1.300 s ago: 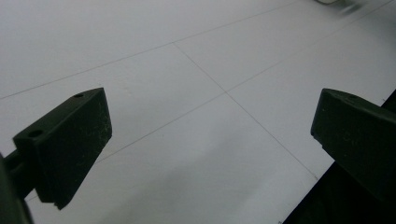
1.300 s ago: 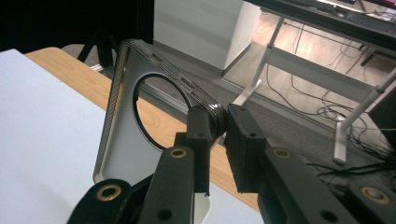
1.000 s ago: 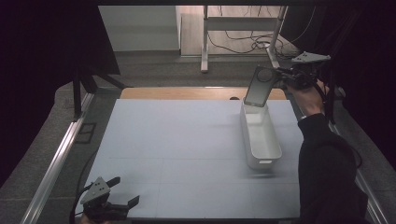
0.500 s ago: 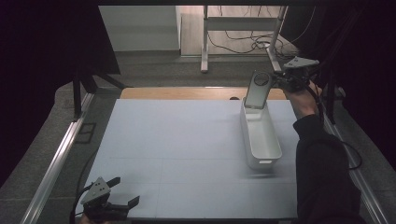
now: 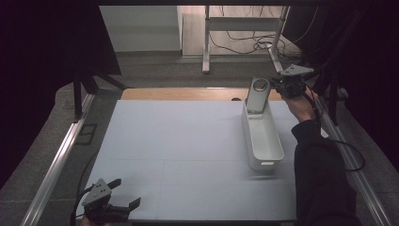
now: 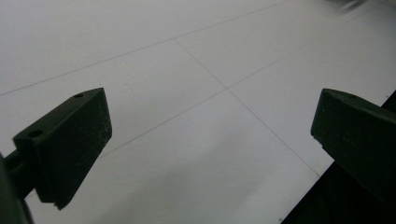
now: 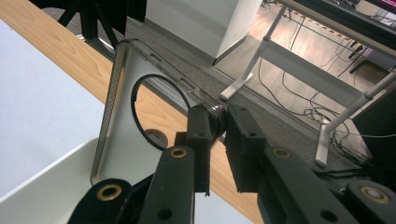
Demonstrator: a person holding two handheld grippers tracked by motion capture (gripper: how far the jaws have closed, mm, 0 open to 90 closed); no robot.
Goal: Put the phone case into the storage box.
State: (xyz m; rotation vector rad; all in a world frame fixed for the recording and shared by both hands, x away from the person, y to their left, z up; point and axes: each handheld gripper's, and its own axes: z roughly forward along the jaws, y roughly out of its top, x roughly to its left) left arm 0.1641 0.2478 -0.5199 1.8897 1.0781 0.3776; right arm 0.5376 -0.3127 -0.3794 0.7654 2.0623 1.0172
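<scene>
A clear phone case (image 5: 258,94) with a round ring opening stands tilted over the far end of a long white bin (image 5: 267,162). My right gripper (image 5: 276,86) is shut on the case's right edge. In the right gripper view the jaws pinch the case (image 7: 119,126) at its rim, at my right gripper (image 7: 222,122), with the bin's wall (image 7: 51,186) below. My left gripper (image 5: 127,193) rests open at the near left corner of the white table sheet (image 5: 179,141). In the left gripper view my left gripper (image 6: 210,135) has nothing between its jaws.
A wooden strip (image 5: 188,94) runs along the table's far edge. Metal rails (image 5: 56,160) flank the table on both sides. Desk legs and cables (image 5: 235,37) lie on the floor beyond. A dark sleeve (image 5: 320,179) reaches along the table's right side.
My right gripper has carried the phone case slightly left and down, closer to the bin's far end. The left gripper has not moved.
</scene>
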